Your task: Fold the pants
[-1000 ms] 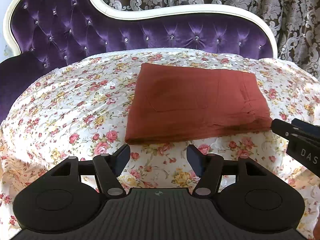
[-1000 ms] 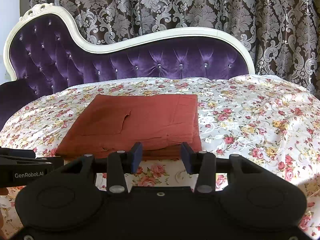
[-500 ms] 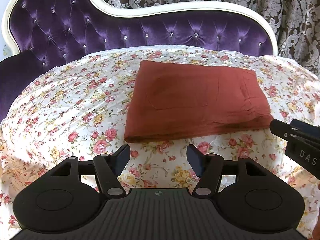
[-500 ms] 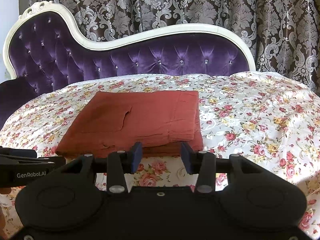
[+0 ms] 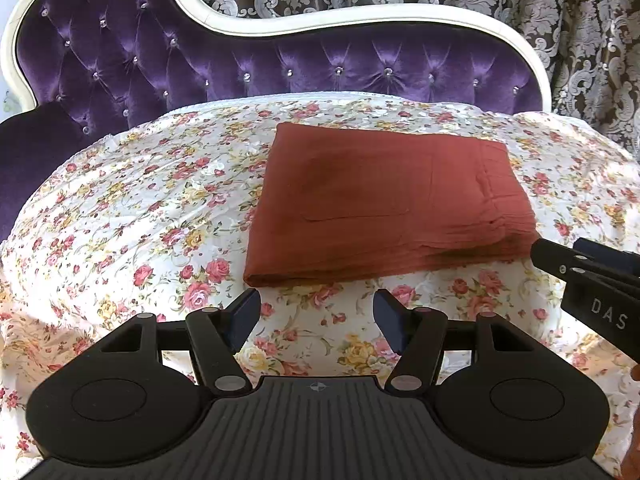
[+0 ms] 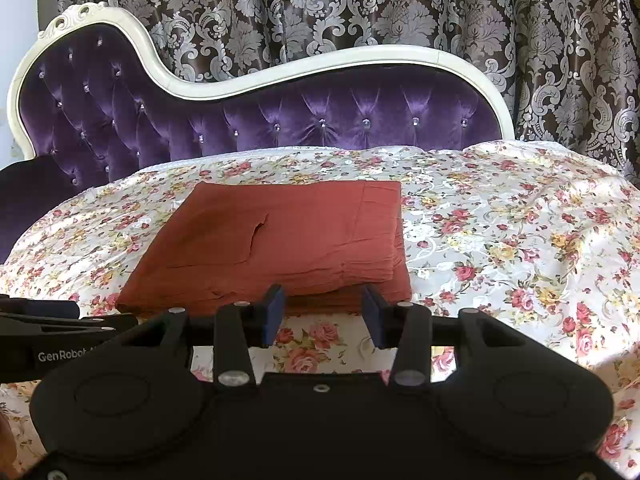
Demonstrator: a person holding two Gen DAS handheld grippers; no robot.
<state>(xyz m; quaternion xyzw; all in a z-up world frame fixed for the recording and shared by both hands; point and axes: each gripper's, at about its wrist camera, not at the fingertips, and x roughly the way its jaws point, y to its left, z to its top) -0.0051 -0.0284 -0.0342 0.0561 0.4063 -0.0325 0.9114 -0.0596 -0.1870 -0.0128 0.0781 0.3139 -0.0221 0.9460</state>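
Floral sheet [image 5: 140,220], purple sofa back [image 5: 320,68], damask curtain [image 6: 400,4].

Two black handheld grippers

Left gripper [image 5: 316,312]: ribbed grey-black body, silver screws, dark blue fingers [image 5: 244,314]. Right gripper [image 6: 323,316]: smooth black, white "DAS" lettering on its side.

The pants [image 5: 384,200] are rusty red, all one colour. The sheet [image 5: 140,208] under them is white with pink, red and yellow roses. At 12 o'clock, the sofa back [image 6: 320,112] is shiny purple with little sparkly buttons and a cream frame. The curtain [image 6: 400,4] is dark brown with silver leaves. Both grippers [image 5: 316,316] [image 6: 320,320] are black with dark blue fingers [image 5: 244,316].
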